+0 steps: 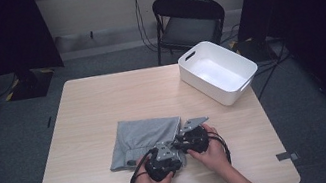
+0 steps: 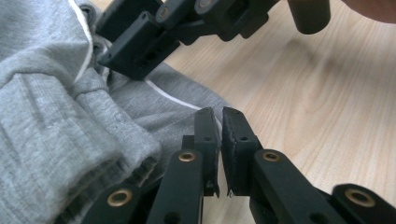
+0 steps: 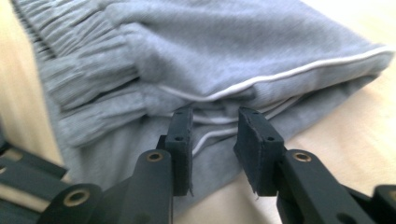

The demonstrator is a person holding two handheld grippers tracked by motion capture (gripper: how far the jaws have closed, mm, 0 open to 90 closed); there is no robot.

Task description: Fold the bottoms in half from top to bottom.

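A folded grey garment (image 1: 141,138) with white piping and a ribbed waistband lies on the wooden table (image 1: 101,97), near the front. Both grippers meet at its near right corner. My left gripper (image 1: 171,150) (image 2: 220,122) has its jaws almost together, pinching the thin piped edge of the garment (image 2: 56,116). My right gripper (image 1: 183,137) (image 3: 212,127) holds its jaws apart over the stacked hem layers of the garment (image 3: 224,51), which show in the gap, and neither pad presses on them. The right gripper's jaws (image 2: 140,44) rest on the cloth just beyond the left one's tips.
A white plastic bin (image 1: 206,86) with handle slots stands at the table's back right corner. A black folding chair (image 1: 188,16) stands on the floor behind the table. Bare wood lies to the left of the garment and behind it.
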